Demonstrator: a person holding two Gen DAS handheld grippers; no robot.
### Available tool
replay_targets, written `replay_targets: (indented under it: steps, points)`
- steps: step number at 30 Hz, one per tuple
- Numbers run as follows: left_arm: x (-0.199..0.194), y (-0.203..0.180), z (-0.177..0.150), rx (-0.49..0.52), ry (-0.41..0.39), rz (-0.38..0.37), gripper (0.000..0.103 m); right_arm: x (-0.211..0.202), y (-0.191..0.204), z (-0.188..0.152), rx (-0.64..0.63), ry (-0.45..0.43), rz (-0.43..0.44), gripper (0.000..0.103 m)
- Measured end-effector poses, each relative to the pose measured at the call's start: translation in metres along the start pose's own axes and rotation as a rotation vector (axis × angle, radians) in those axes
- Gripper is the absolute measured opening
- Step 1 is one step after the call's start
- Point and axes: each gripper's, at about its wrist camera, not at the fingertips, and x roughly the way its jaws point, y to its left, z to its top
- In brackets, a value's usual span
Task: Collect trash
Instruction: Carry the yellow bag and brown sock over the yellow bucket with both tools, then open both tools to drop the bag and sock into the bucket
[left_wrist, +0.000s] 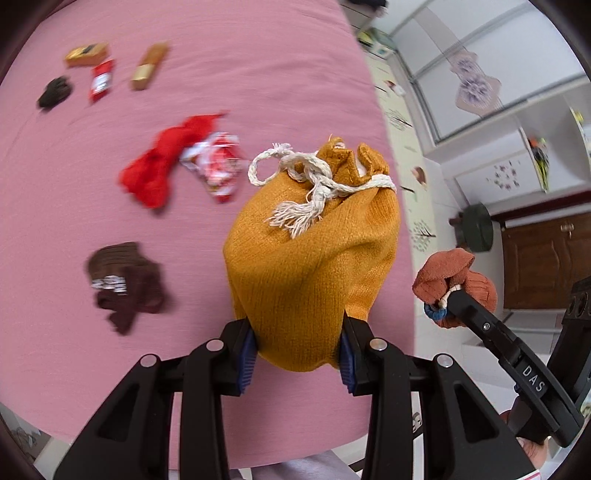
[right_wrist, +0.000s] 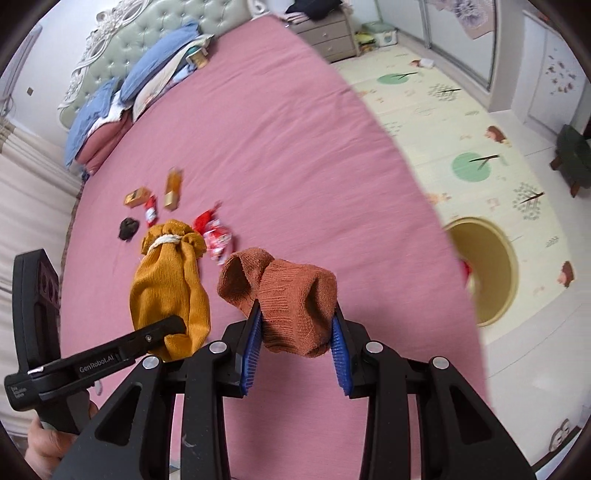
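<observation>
My left gripper is shut on a mustard knitted drawstring bag, tied with white cord, held above the pink bed; the bag also shows in the right wrist view. My right gripper is shut on a rust-brown sock, also seen in the left wrist view. On the bed lie a red-white wrapper, a red cloth, a dark brown sock, a small red packet, two gold-brown boxes and a black lump.
A round yellow bin stands on the patterned floor mat right of the pink bed. Pillows and a padded headboard are at the far end. A nightstand and a dark stool stand beyond.
</observation>
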Motion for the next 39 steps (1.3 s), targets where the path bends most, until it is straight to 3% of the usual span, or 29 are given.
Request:
replay_targets:
  steps: [10,19,31,39]
  points:
    - [0.046,-0.128,-0.007,0.136,0.051,-0.019,0.037,-0.041,-0.107,0.007,0.068,-0.031,-0.04,0.033]
    - [0.09,-0.212,-0.007,0.248,0.099,-0.005,0.037,-0.061,-0.195,0.016,0.191,-0.052,-0.065,0.033]
    - [0.157,-0.294,-0.001,0.355,0.189,0.012,0.037,-0.066,-0.288,0.032,0.317,-0.047,-0.088,0.033]
    - [0.198,-0.321,0.004,0.365,0.247,0.018,0.037,-0.053,-0.329,0.037,0.399,-0.024,-0.075,0.035]
